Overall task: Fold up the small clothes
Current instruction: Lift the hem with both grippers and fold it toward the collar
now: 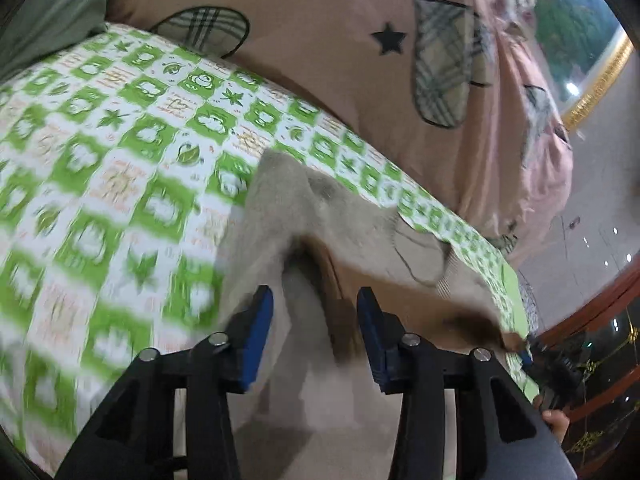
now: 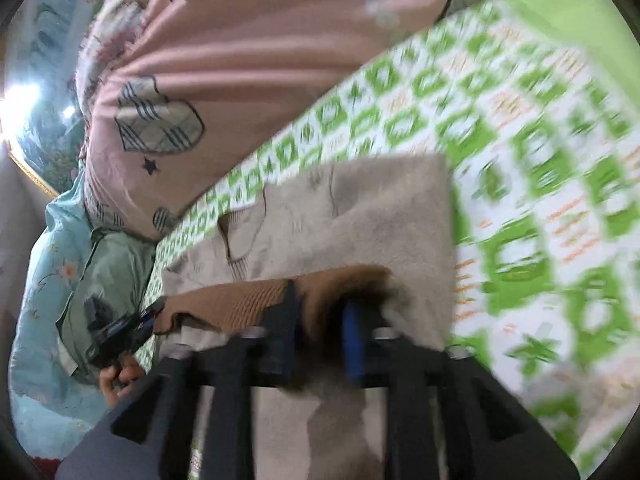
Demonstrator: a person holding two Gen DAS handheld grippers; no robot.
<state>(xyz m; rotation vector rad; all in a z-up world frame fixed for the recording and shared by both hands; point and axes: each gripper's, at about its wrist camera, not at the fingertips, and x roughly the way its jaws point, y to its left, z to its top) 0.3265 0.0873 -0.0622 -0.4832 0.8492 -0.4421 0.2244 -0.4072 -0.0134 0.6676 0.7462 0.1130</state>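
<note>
Both grippers sit low-centre over the beige garment (image 1: 280,208) on the green checked sheet (image 1: 100,140): left gripper (image 1: 316,300) jaws apart, right gripper (image 2: 320,312) jaws apart too, straddling its brown hem (image 2: 240,296).

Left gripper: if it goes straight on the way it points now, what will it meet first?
Probably the beige garment: its raised fold lies right ahead of the open left gripper. Depth is unclear because of blur.
</note>
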